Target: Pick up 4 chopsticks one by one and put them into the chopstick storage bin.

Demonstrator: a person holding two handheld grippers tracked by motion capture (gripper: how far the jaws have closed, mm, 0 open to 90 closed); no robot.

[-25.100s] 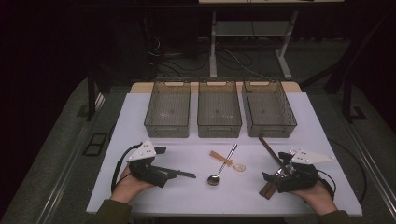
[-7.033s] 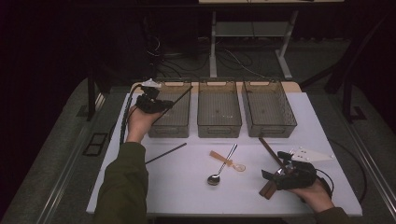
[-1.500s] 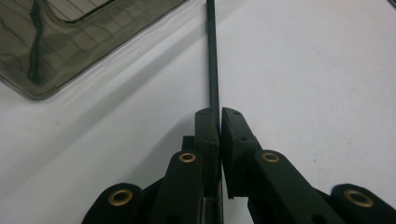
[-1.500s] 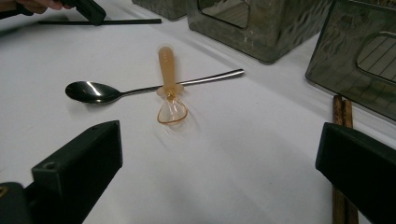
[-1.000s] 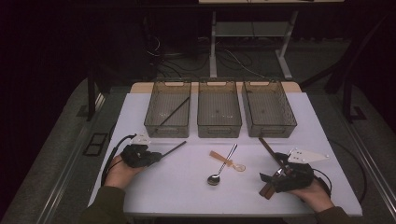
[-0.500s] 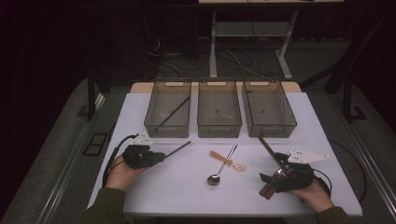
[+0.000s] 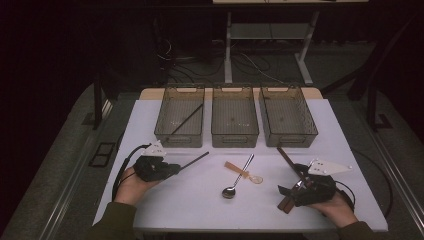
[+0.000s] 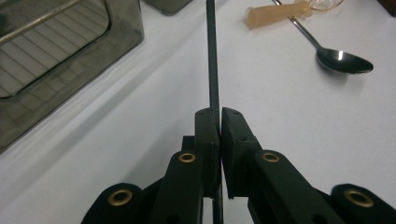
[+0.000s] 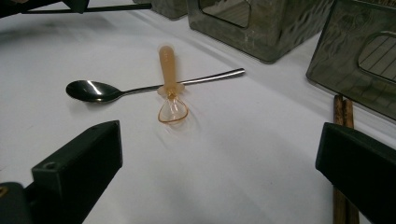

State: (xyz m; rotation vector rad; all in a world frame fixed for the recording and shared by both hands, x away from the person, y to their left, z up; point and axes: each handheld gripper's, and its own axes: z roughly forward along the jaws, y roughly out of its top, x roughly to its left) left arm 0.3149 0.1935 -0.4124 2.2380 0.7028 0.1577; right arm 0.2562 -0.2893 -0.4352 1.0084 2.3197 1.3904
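White tabletop under dim light, dark floor and cables beyond: I have a thin black chopstick (image 8: 213,60) pinched near one end between the closed jaws of my left gripper (image 7: 172,169), its length slanting up and away over the table (image 7: 165,210) toward the left bin (image 7: 180,122). A matching black stick (image 7: 187,119) lies on the slant inside that bin, so I judge this one belongs beside it. My right gripper (image 9: 219,172) rests near the front right of the table with its jaws wide apart, holding nothing; a pair of brown chopsticks (image 9: 343,116) lies just under it, pointing toward the right bin (image 7: 287,117). Between my two hands a metal spoon (image 7: 238,177) and a translucent orange plastic spoon (image 7: 243,172) lie crossed and touching, in front of the middle bin (image 7: 234,117). To carry this step through well, I would keep the pinch firm, since a thin stick gripped so close to its end can swing or slip; lift it clear of the near rim of the left bin, line it up with the bin's long side, and lower it until it lies close to the floor before letting the jaws part. I would keep the free tip away from the spoons on the way.
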